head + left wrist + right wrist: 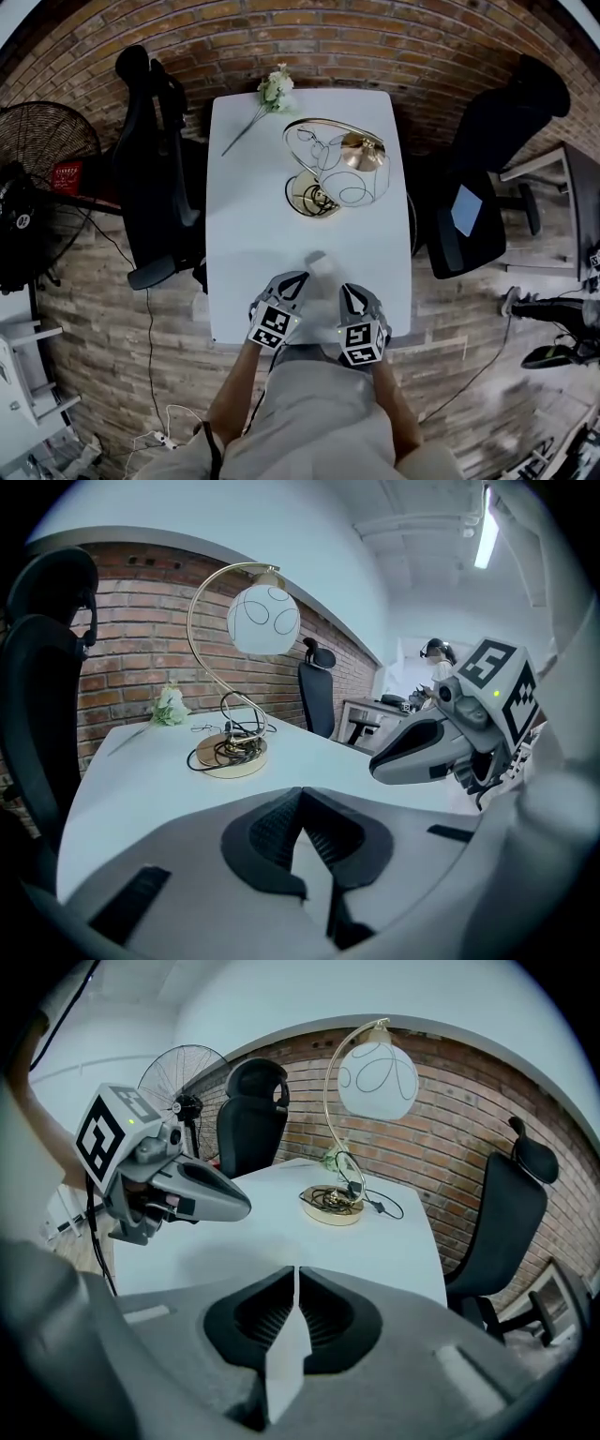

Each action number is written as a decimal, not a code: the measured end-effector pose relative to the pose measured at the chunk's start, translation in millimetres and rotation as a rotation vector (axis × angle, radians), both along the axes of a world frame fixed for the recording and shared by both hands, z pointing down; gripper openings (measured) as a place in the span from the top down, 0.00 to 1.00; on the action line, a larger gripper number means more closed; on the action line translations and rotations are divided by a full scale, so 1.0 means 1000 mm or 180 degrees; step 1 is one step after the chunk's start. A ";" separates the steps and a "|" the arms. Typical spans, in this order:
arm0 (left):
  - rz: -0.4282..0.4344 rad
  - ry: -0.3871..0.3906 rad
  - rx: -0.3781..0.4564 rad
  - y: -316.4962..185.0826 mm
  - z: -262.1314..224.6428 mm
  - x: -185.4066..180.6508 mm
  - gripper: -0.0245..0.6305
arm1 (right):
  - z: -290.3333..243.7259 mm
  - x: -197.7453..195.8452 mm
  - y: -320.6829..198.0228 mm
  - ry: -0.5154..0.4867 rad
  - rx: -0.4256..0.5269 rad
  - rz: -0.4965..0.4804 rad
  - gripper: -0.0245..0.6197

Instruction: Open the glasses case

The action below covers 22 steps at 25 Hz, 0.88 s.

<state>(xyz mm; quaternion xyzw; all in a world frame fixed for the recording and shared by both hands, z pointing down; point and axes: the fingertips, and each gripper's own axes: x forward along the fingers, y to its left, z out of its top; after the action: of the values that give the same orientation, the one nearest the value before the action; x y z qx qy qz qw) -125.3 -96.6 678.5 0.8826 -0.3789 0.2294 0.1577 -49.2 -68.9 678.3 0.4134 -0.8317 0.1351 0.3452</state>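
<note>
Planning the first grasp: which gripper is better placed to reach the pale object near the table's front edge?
Left, narrowly. In the head view the left gripper lies closest to the pale object, with the right gripper slightly behind it. Both grippers are shut, so either would need opening first.

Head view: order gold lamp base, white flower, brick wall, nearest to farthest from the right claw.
1. Gold round lamp base, middle of the table.
2. White artificial flower, far table edge.
3. Red brick wall, behind everything.

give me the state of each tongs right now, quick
left tongs: closed, holding nothing
right tongs: closed, holding nothing
</note>
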 end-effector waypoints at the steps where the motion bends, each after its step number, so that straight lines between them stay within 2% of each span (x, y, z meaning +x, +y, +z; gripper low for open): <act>1: 0.0009 -0.0005 -0.0017 0.000 0.003 0.000 0.96 | 0.002 -0.002 0.000 0.0011 -0.0011 -0.0008 0.94; 14: 0.0122 -0.0108 -0.0143 0.003 0.028 0.000 0.96 | 0.020 -0.009 0.008 0.0107 -0.0165 -0.0001 0.90; 19: 0.0161 -0.0140 -0.0165 0.003 0.033 0.003 0.96 | 0.024 -0.011 0.010 0.0120 -0.0223 -0.0007 0.84; 22: 0.0188 -0.0160 -0.0180 0.002 0.037 0.005 0.96 | 0.030 -0.014 0.012 0.0149 -0.0255 -0.0054 0.75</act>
<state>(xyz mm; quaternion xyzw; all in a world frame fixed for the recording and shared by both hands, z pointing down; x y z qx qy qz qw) -120.7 -94.4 715.6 0.8825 -0.3499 0.2667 0.1663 -63.4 -56.4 707.9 0.3952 -0.8208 0.1556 0.3820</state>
